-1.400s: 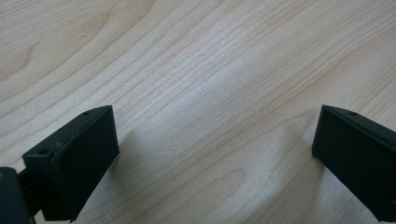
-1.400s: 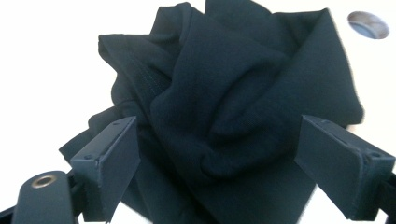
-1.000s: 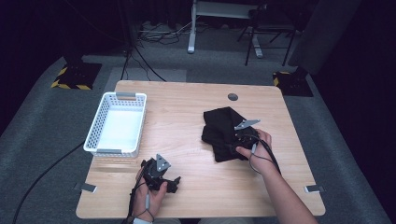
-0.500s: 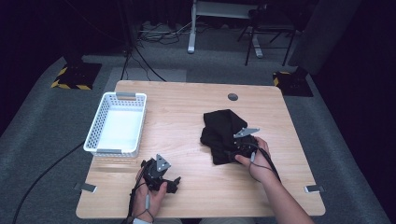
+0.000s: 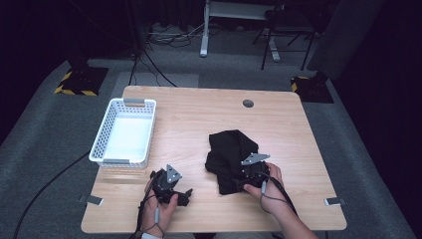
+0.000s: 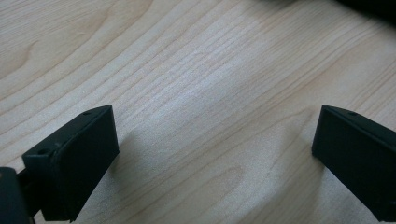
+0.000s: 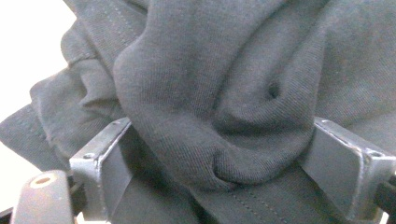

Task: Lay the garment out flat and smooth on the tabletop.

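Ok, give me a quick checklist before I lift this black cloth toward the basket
1. Right gripper has a fold of the black cloth between its jaws: ok.
2. Jaws fully clamped on the fold: cannot tell.
3. Left gripper open, holding nothing, over bare table: ok.
4. White basket has room inside: ok.
5. Way from cloth to basket free of the left gripper: ok.

**Around the Work: Table, Basket and Floor**

We see a light wooden table [image 5: 199, 119] with a round dark grommet [image 5: 248, 103] near its far edge. A white perforated basket [image 5: 99, 144] stands on its left part, nothing inside. Grey carpet [image 5: 45, 129] surrounds the table. A black cable [image 5: 45, 186] lies on the carpet at the left. Yellow-and-black striped blocks [image 5: 79, 82] sit beyond the far corners.
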{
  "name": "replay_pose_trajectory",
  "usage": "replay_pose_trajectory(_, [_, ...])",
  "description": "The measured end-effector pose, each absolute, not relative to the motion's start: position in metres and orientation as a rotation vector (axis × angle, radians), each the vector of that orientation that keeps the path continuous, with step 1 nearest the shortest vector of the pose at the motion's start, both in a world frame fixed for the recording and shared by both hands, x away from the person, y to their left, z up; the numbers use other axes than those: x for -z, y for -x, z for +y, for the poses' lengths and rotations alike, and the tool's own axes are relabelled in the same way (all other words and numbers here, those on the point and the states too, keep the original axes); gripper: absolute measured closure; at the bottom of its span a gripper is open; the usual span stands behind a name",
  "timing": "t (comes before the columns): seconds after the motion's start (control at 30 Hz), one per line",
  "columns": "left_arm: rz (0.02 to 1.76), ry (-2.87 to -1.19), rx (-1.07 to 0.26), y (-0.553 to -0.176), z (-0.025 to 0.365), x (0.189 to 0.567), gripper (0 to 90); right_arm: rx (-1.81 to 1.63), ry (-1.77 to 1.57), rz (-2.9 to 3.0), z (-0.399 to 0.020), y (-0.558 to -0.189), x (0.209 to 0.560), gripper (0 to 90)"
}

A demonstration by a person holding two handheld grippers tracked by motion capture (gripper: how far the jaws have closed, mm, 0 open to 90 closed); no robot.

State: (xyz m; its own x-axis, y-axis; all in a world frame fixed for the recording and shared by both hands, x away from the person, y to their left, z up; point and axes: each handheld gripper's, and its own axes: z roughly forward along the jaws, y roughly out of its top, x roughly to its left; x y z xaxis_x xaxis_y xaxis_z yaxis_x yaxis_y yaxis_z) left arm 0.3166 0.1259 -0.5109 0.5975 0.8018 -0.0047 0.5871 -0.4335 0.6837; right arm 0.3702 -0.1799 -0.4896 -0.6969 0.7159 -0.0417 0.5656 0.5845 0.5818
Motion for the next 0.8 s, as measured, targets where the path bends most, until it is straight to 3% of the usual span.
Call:
replay_pose_trajectory(0.27, [1.095, -2.172, -0.422, -0.317, 0.126, 0.511, 0.5, -0.868, -1.036, 2.529, -0.185, -0.363, 0.460, 20.6])
replay_pose_trajectory(0.57, [1.094, -2.173, -0.425, -0.317, 0.126, 0.511, 0.5, -0.958, -0.940, 2.529, -0.167, -0.363, 0.432, 20.3])
replay_pose_trajectory(0.8, [1.094, -2.173, -0.423, -0.317, 0.126, 0.511, 0.4, -0.953, -0.912, 2.558, -0.150, -0.373, 0.432, 17.2])
